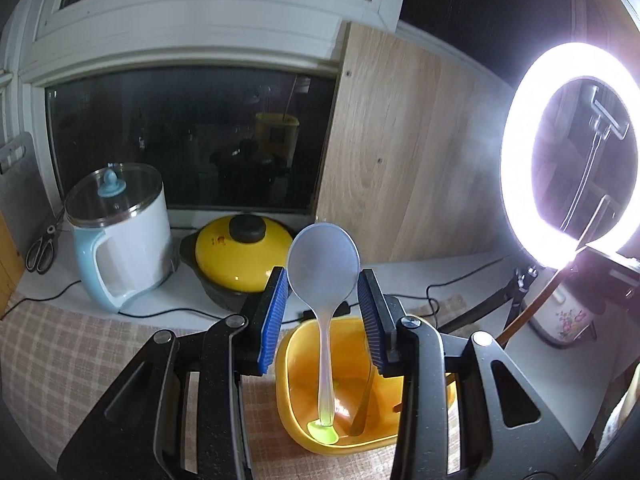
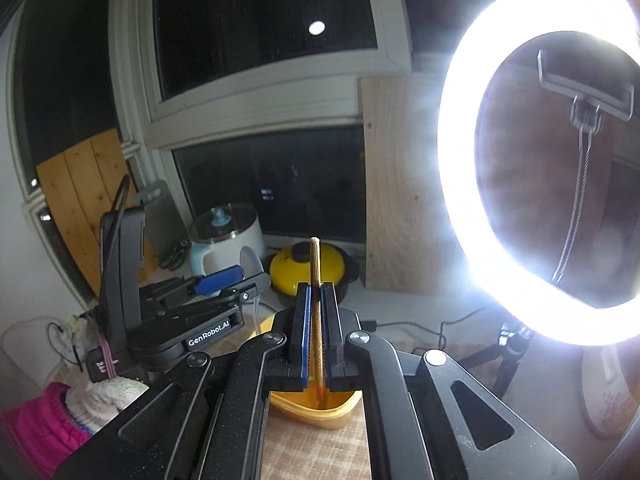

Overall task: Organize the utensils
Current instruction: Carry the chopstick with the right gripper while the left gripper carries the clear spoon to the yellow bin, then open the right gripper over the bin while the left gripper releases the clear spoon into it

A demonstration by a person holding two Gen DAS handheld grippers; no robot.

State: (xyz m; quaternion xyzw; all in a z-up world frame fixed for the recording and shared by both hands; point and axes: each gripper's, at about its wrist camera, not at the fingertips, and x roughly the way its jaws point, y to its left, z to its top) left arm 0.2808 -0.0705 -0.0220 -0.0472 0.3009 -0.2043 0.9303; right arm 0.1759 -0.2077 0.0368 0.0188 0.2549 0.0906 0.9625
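Note:
My left gripper [image 1: 323,280] is shut on a translucent white rice spoon [image 1: 323,256]. Its bowl stands up between the blue pads [image 1: 276,312]. The handle hangs down into a yellow container [image 1: 294,364], green end [image 1: 322,436] near the bottom. A brown utensil [image 1: 366,400] leans inside that container. My right gripper [image 2: 316,292] is shut on a wooden chopstick [image 2: 315,264], held upright, its orange lower tip over the yellow container [image 2: 316,412]. In the right wrist view the left gripper [image 2: 228,280] sits to the left with the spoon [image 2: 252,260] in it.
Behind the container stand a yellow-lidded pot [image 1: 240,252] and a white-and-blue electric pot [image 1: 124,240]; scissors [image 1: 40,248] lie far left. A bright ring light [image 1: 568,152] on a tripod fills the right. Cables cross the white counter [image 1: 420,280]. A checked cloth [image 1: 80,340] covers the near surface.

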